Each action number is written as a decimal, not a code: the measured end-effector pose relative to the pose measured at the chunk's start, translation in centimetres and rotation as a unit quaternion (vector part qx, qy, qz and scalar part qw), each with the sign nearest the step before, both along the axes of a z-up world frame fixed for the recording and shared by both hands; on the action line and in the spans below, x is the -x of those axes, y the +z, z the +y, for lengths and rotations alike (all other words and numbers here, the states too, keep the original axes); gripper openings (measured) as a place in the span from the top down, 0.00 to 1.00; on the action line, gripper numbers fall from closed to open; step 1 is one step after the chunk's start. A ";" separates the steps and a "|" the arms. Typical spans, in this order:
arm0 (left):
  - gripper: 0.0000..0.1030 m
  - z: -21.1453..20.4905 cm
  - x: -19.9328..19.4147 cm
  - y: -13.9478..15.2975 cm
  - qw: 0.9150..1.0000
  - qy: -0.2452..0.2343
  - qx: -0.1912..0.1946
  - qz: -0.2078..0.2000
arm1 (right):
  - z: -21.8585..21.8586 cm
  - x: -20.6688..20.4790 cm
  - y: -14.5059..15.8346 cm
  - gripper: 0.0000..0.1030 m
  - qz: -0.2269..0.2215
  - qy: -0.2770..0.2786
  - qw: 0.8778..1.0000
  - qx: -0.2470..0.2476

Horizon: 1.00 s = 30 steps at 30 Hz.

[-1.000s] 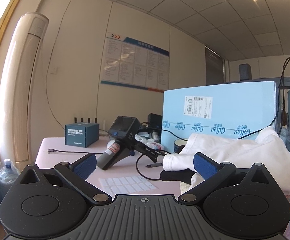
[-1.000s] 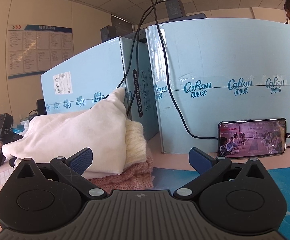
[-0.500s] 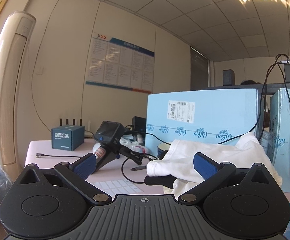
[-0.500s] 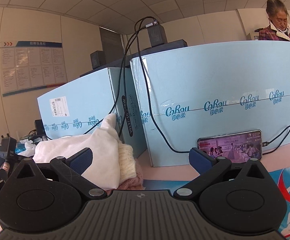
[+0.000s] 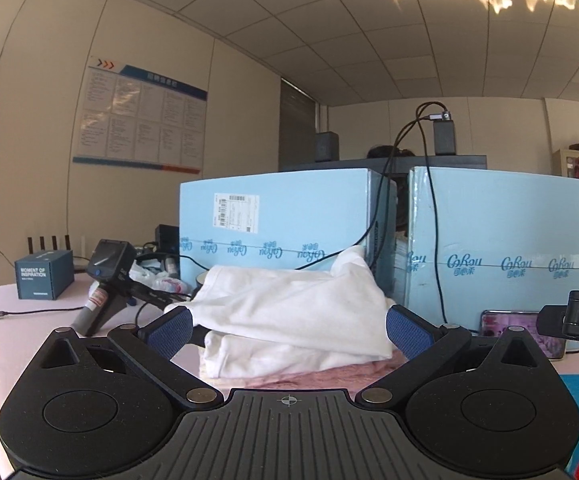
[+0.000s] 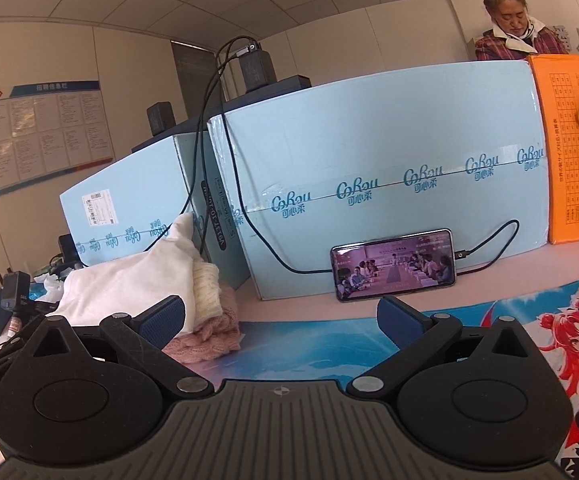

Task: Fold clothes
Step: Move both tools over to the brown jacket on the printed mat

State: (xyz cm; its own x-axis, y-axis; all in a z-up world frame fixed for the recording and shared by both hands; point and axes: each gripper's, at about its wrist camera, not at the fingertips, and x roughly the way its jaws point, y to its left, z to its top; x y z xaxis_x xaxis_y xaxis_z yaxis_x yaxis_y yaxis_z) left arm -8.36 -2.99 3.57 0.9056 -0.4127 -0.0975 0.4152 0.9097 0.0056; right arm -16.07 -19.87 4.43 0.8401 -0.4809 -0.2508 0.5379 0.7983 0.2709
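Observation:
A stack of folded clothes lies on the table against the blue boxes: a white garment [image 5: 289, 308] on top, a cream knit [image 6: 206, 292] under it and a pink knit [image 6: 209, 340] at the bottom. The white garment also shows in the right wrist view [image 6: 129, 284]. My left gripper [image 5: 289, 330] is open and empty, facing the stack just in front of it. My right gripper [image 6: 281, 318] is open and empty, to the right of the stack, over a printed mat [image 6: 509, 320].
Two large light-blue boxes [image 6: 369, 184] stand behind the stack, with black cables hanging over them. A phone [image 6: 393, 264] leans on the right box. A black handheld device [image 5: 107, 280] and a small dark box [image 5: 43, 274] lie left. An orange box [image 6: 569, 152] and a person [image 6: 509, 12] are at right.
Both grippers have swung to the right: the clothes stack has shifted left in both views. The phone, the mat and the person have come more into view. Both jaws stay open.

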 end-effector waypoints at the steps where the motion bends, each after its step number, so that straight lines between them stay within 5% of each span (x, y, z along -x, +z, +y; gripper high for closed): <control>1: 0.00 -0.6 0.5 0.0 1.000 -0.012 -0.002 -0.002 | -0.4 0.9 -0.1 0.00 0.000 -0.010 1.000 -0.002; 9: 0.00 -5.8 3.5 -0.6 0.994 -0.105 -0.007 0.011 | -3.7 7.6 -0.7 0.00 0.006 -0.086 0.996 -0.003; 14: 0.00 -9.6 6.3 -0.9 0.981 -0.191 0.006 0.027 | -5.7 12.5 -0.9 0.00 0.004 -0.146 0.989 -0.006; 20: 0.00 -15.6 9.5 -1.5 0.949 -0.309 -0.011 0.067 | -8.3 18.6 -1.7 0.00 0.004 -0.219 0.976 -0.014; 30: 0.00 -23.6 16.4 -1.8 0.881 -0.456 -0.041 0.121 | -12.4 27.3 -4.3 0.00 0.011 -0.319 0.946 -0.050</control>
